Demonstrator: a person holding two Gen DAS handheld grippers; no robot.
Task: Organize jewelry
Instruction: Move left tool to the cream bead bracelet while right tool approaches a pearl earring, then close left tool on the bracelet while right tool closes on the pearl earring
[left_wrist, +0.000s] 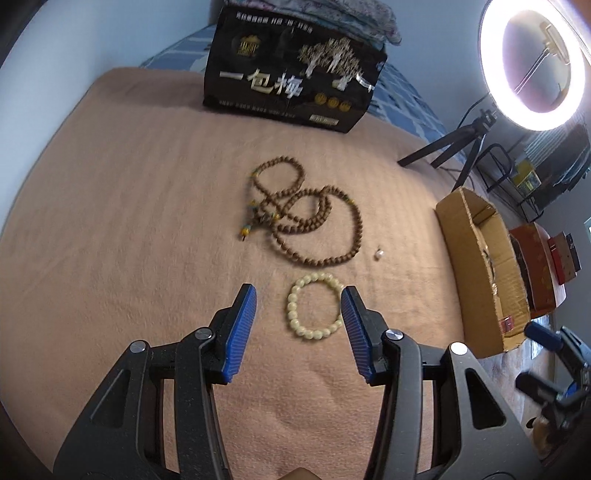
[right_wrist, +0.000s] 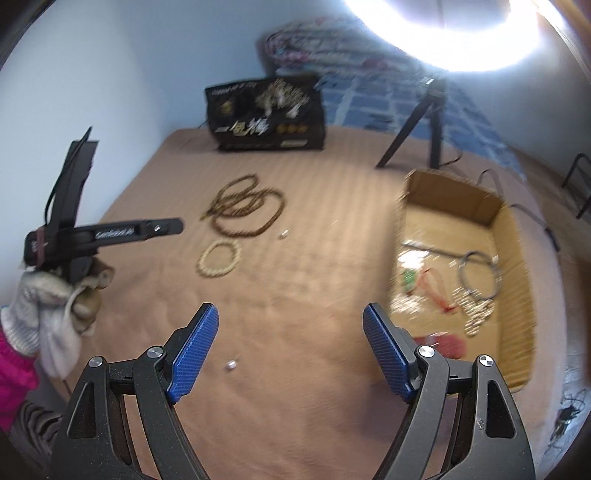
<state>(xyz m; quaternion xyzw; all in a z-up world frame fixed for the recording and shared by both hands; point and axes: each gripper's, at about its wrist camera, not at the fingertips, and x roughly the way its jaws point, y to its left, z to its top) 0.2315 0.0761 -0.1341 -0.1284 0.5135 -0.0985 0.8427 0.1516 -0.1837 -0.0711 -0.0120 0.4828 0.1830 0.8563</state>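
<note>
- Two blue-padded grippers, left (left_wrist: 298, 299) and right (right_wrist: 291, 321), both spread wide, grasping nothing.
- Cream round-bead bracelet (left_wrist: 314, 305) flat on tan blanket (left_wrist: 129, 221), between left pads.
- Brown wooden-bead necklace (left_wrist: 306, 212) coiled just beyond.

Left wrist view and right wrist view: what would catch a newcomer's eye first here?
The glowing white ring light at upper right dominates. On the tan blanket, a long brown wooden bead strand lies coiled behind a cream bead bracelet, which sits just ahead of the open left gripper.

Bed surface: tan blanket (left_wrist: 129, 206).
On it: brown bead necklace (left_wrist: 306, 221), cream bead bracelet (left_wrist: 314, 310), cardboard box (left_wrist: 484, 273), black snack bag (left_wrist: 291, 70), tripod (left_wrist: 454, 144).
</note>
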